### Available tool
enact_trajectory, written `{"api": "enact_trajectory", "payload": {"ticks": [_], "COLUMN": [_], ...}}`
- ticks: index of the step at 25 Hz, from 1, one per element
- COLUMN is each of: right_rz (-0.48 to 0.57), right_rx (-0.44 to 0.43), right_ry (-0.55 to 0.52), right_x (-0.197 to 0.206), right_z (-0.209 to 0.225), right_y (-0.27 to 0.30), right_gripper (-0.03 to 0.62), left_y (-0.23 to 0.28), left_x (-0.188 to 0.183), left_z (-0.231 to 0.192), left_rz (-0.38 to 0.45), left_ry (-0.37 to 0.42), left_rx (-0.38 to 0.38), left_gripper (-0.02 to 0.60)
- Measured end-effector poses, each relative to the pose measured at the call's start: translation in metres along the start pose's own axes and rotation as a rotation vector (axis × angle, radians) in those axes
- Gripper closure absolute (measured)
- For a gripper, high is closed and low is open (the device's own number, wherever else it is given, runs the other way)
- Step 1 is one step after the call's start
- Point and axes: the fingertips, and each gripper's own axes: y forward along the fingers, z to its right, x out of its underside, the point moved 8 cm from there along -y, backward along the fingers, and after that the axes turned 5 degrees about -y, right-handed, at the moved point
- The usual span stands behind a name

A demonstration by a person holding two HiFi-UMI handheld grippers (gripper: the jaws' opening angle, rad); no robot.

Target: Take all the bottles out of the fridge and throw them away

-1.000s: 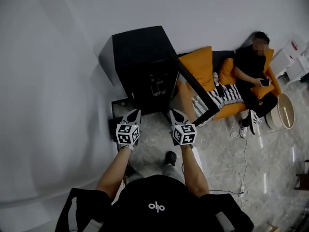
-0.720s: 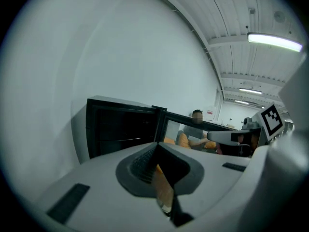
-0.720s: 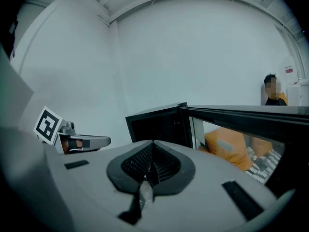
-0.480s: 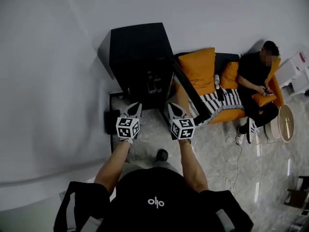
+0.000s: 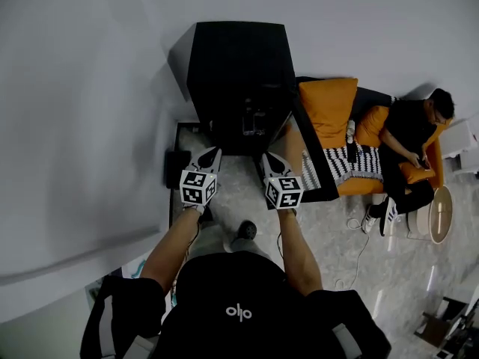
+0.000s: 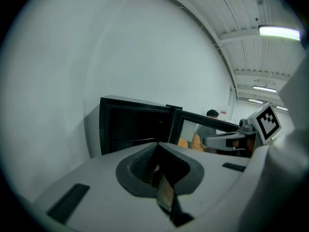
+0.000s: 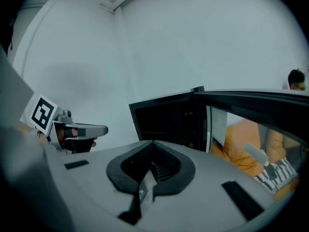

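Before fridge (image 5: 239, 62) — closed hand-held grippers (image 5: 212, 153) (image 5: 267, 158)

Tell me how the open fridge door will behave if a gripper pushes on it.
The fridge door stands wide open on its hinge, so a light push should probably swing it. The orange cushion shows through its panel, so it looks glazed: likely stiff, but breakable. The fridge itself looks bulky and probably stays put.

Contents of dark fridge (image 5: 238, 66) indistinct
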Motion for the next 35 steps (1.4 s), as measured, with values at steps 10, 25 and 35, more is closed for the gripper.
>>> {"api": "enact_trajectory", "payload": {"ticks": [10,25,35], "right_rz": [-0.031,-0.034,-0.079], "right_rx": [0.089,0.207,0.272], "right_ry": [0.003,0.023,0.024], "right_x": [-0.014,0.004,0.031], "right_z": [-0.040,-0.069,-0.022], "right_y": [0.062,0.107,0.133], "right_gripper": [0.586,0.586,0.548], "left_y": [0.010,0.018,0.051], "left_x": [-0.013,0.001,0.001], "left_z": [-0.071,-0.122,-0.104], "left_rz": [-0.029,-0.095,-0.128], "left_ry": [0.013,0.048,0.083], "left_rx": [0.102,0.194,0.212], "left_gripper": [0.574,0.575,0.575]}}
